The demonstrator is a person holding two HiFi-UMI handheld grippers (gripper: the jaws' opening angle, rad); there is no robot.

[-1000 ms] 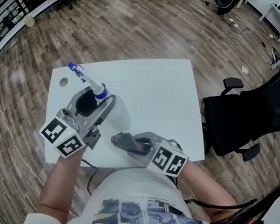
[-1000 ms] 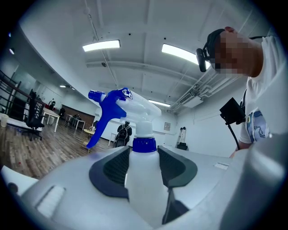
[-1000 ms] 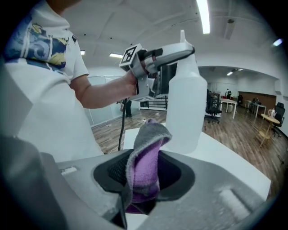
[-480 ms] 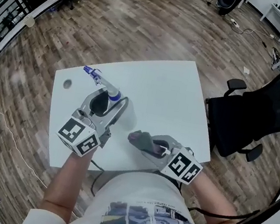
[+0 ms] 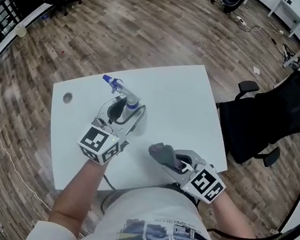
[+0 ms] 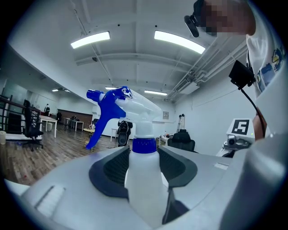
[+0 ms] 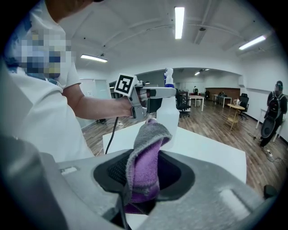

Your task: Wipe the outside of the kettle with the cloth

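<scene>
Right now left tongs [image 5: 121, 112] are pinching the white spray bottle [image 6: 143, 179] by its body just under the blue collar, jaws standing wide round it, bottle upright. Right tongs [image 5: 173, 159] are clamping a folded grey-purple cloth [image 7: 145, 157], with the fold sticking out past the tips, near the bottle but apart. Both are sitting over the white worktop [image 5: 177, 92]; can't tell if the bottle base is touching it. No kettle is showing in any view, so the bottle is looking like the thing to wipe. Risks, my read: smooth round body twisting or sliding in the pads under sideways wipe pressure; cloth pulling out, since only a fold is gripped.
</scene>
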